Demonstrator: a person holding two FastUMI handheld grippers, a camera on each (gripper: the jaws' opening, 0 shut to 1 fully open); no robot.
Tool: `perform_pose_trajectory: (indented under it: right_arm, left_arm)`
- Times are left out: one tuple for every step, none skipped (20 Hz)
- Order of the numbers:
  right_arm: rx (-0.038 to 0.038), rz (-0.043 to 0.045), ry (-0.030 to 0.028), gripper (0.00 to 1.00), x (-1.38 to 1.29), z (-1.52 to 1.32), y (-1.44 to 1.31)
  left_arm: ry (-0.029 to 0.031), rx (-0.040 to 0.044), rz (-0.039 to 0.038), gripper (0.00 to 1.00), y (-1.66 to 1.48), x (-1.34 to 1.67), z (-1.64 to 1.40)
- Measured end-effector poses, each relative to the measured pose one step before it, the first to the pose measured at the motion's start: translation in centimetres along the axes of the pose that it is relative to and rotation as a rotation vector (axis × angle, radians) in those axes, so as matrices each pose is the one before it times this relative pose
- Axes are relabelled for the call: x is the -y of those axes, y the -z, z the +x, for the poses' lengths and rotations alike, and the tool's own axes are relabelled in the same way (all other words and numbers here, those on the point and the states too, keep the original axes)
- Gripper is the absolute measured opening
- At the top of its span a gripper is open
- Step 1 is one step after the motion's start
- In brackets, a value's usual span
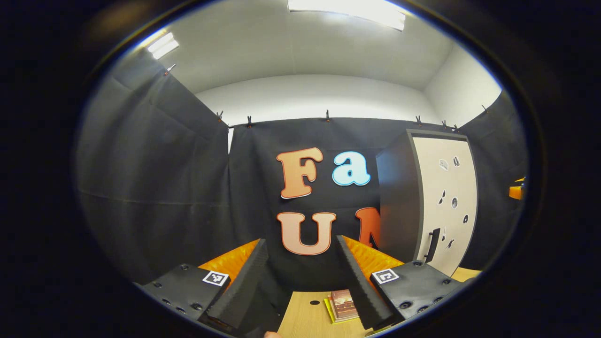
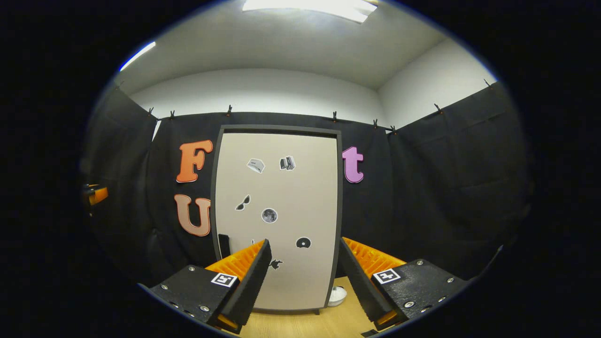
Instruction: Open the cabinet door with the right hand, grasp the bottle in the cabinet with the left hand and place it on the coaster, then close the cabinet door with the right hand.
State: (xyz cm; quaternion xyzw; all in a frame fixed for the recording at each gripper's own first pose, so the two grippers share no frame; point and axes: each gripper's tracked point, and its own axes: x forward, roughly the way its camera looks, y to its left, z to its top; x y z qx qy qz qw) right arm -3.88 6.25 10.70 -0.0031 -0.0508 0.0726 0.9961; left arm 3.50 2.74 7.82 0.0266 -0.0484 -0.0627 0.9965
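Note:
The cabinet (image 2: 277,216) stands straight ahead in the right gripper view, dark-framed, its beige door shut and dotted with small stickers. Its black handle (image 2: 224,245) is on the door's left edge. My right gripper (image 2: 305,242) is open in front of the door, some way off, holding nothing. In the left gripper view the cabinet (image 1: 441,197) is at the right with its handle (image 1: 432,244) facing me. My left gripper (image 1: 301,244) is open and empty above the table. The shut door hides the cabinet's inside.
A flat brown and yellow stack (image 1: 342,305) lies on the wooden table (image 1: 305,319) between my left fingers. A small white round thing (image 2: 337,295) sits by the cabinet's right foot. Black cloth walls close in all sides.

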Motion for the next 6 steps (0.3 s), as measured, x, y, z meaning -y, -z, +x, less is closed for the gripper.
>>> perform_pose_trajectory:
  right_arm:
    - [-0.00191, -0.00179, 0.00013, 0.89, -0.293, -0.295, 0.153]
    - [-0.00191, -0.00128, 0.00102, 0.89, -0.278, -0.261, 0.046]
    - [-0.00360, -0.00129, 0.00321, 0.89, -0.172, -0.157, 0.193]
    - [-0.00210, 0.00023, 0.00485, 0.89, -0.063, -0.068, -0.018]
    - [-0.00238, 0.00342, 0.00271, 0.89, -0.066, -0.037, 0.086]
    - [-0.00203, 0.00407, 0.00008, 0.89, -0.183, -0.038, -0.016]
  left_arm:
    - [0.00007, -0.00218, 0.00171, 0.94, 0.195, -0.439, -0.130]
    - [-0.00234, -0.00252, 0.00536, 0.94, 0.337, -0.255, -0.033]
    - [-0.00515, -0.00169, 0.00688, 0.94, 0.186, -0.398, 0.124]
    - [-0.00446, -0.00132, 0.00576, 0.94, 0.187, -0.360, 0.338]
    - [-0.00255, -0.00148, 0.00124, 0.94, 0.159, -0.278, 0.015]
    - [-0.00070, -0.00121, -0.00396, 0.94, 0.126, -0.221, 0.211]
